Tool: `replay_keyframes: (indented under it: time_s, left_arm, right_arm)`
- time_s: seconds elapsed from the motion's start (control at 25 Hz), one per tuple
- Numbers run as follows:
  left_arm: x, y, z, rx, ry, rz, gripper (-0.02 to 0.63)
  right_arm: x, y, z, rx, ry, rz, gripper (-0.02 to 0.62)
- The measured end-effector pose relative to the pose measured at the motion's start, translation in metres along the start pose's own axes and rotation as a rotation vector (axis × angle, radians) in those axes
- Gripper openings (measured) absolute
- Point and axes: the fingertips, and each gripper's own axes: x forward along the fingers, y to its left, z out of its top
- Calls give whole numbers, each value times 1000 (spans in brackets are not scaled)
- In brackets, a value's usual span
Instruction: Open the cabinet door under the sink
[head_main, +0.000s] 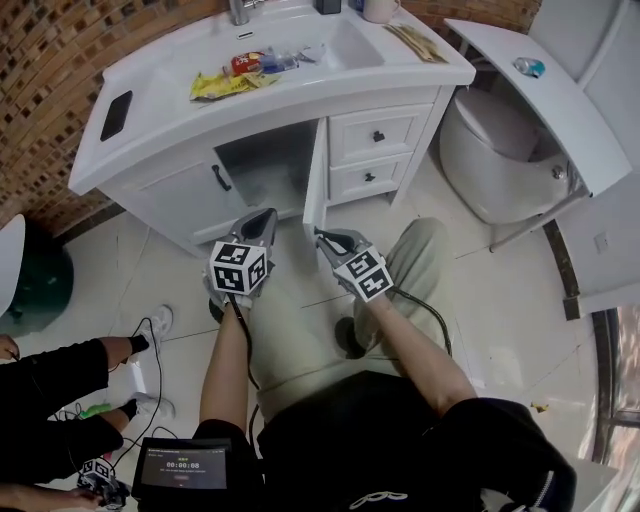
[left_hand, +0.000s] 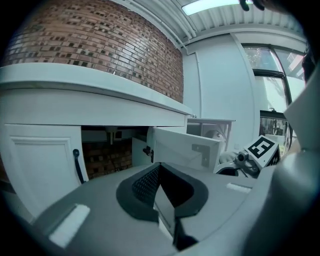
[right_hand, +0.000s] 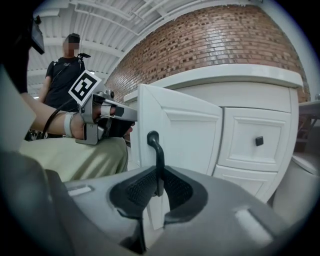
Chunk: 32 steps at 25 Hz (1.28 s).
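Observation:
The white sink cabinet has two doors. Its right door is swung out towards me, and the dark opening shows behind it. My right gripper is at this door's free edge. In the right gripper view it is shut on the door's black handle. The left door is closed, with its black handle untouched. Just left of the open door hangs my left gripper, its jaws together and holding nothing.
Two drawers sit right of the open door, with a toilet beyond them. A phone and snack packets lie on the counter. A seated person and a dark bin are at the left.

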Motion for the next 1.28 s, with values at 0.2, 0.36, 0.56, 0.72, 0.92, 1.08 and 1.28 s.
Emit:
replay_keyframes:
  time_s: [0.2, 0.36, 0.56, 0.72, 0.92, 1.08, 1.28]
  left_arm:
    - [9, -10, 0, -5, -2, -20, 15]
    - [19, -19, 0, -5, 3, -36, 15]
    - [27, -28, 1, -6, 9, -48, 15]
    - [29, -34, 2, -3, 13, -55, 15]
    - [28, -34, 0, 1, 33, -54, 15]
    - [25, -41, 1, -3, 45, -73, 15]
    - [12, -51, 1, -23, 45, -78, 15]
  right_arm:
    - [-31, -34, -15, 40, -11, -72, 24]
    - [-48, -61, -23, 92, -26, -143, 20]
    - [-61, -84, -29, 126, -31, -211, 12]
    - [-63, -86, -29, 118, -23, -220, 12]
    - [-60, -85, -29, 152, -35, -214, 12]
    - [-70, -84, -33, 203, -14, -244, 28]
    - [-89, -70, -30, 242, -46, -251, 35]
